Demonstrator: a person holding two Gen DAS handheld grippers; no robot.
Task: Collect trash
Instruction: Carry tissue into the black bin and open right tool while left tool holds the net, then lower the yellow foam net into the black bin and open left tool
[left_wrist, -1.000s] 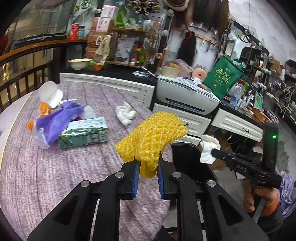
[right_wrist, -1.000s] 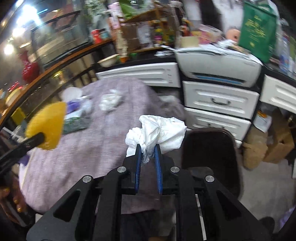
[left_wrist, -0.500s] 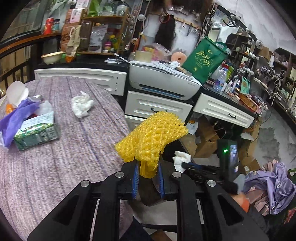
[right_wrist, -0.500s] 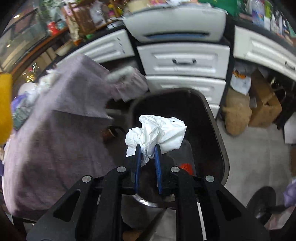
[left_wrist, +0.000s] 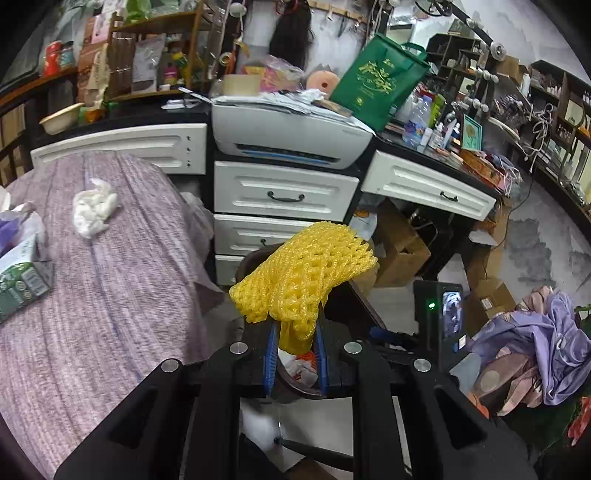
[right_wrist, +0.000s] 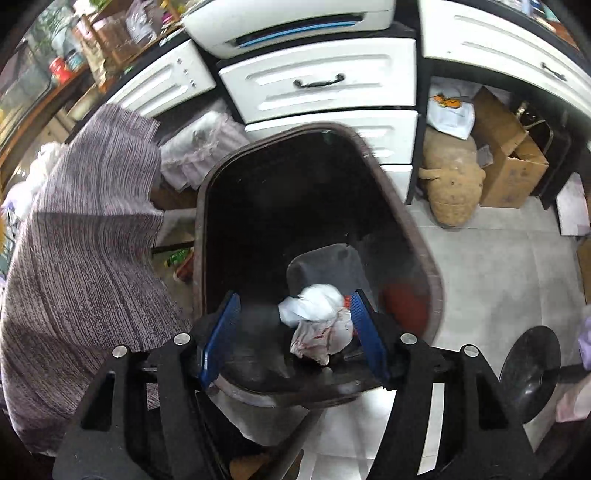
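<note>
My left gripper (left_wrist: 295, 354) is shut on a yellow foam fruit net (left_wrist: 303, 282) and holds it over the near rim of the dark trash bin (left_wrist: 354, 295). My right gripper (right_wrist: 293, 328) is open above the same bin (right_wrist: 399, 199). A crumpled white tissue (right_wrist: 317, 321) lies in the bin between and below its blue pads, free of them. Another crumpled tissue (left_wrist: 94, 206) lies on the purple-clothed table (left_wrist: 110, 295). The right gripper's body (left_wrist: 439, 325) shows in the left wrist view.
A green tissue box (left_wrist: 22, 280) and purple plastic (left_wrist: 14, 229) sit at the table's left edge. White drawers (left_wrist: 284, 192) and a printer (left_wrist: 291, 136) stand behind the bin. Cardboard boxes (right_wrist: 506, 162) and a brown sack (right_wrist: 450, 184) sit on the floor at right.
My right gripper moved over the bin and opened; the white tissue dropped into the bin. My left gripper carried the yellow net from the table toward the bin.
</note>
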